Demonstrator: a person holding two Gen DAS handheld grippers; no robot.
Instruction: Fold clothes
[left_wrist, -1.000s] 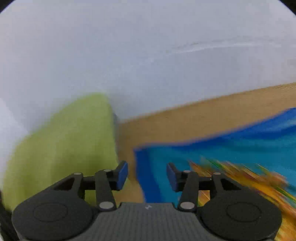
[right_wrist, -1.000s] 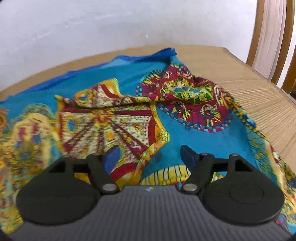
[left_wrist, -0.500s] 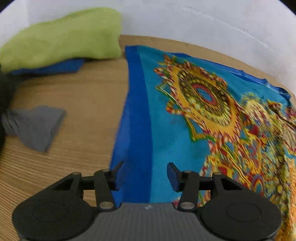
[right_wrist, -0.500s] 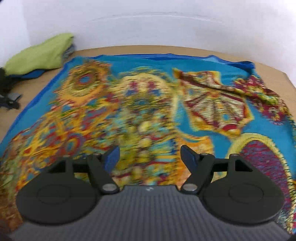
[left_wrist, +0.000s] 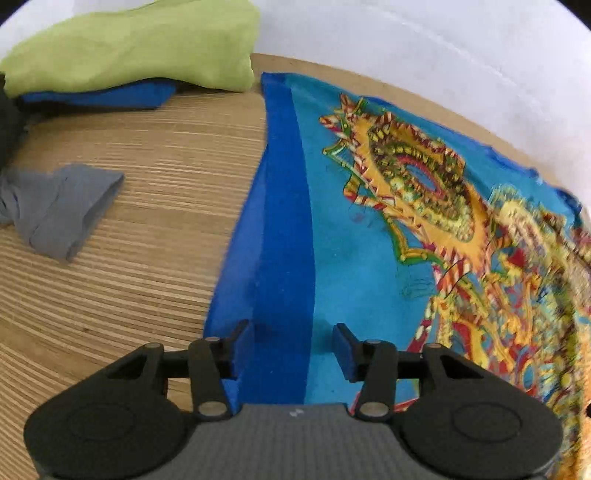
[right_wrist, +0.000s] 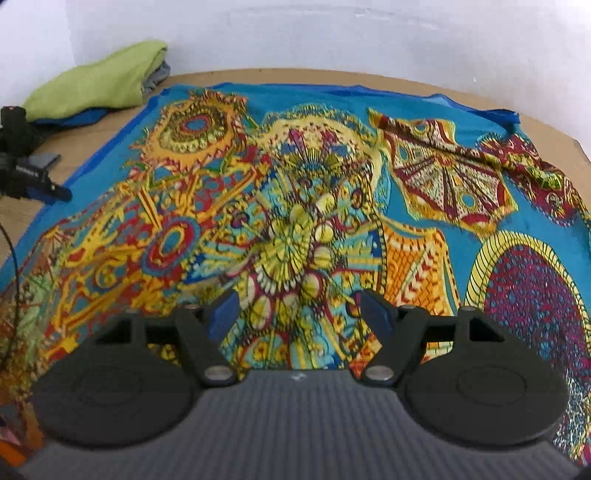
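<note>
patterned scarf (right_wrist: 295, 192) spread flat on wooden worktop (left_wrist: 122, 288), left claw (left_wrist: 291, 349) spread over its blue left border, right claw (right_wrist: 299, 314) spread above its middle, nothing pinched, green cloth (left_wrist: 129, 44) on blue cloth (left_wrist: 99, 96) at far left corner, grey cloth (left_wrist: 59, 210) nearby

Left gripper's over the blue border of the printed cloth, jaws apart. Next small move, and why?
Probably lower the left gripper onto the dark blue border of the printed cloth and pinch it. Its jaws, just closing slightly, straddle that border, not yet clamping it. The cloth lies spread on the wooden table, unfolded, and the right gripper stands open over its middle.
</note>
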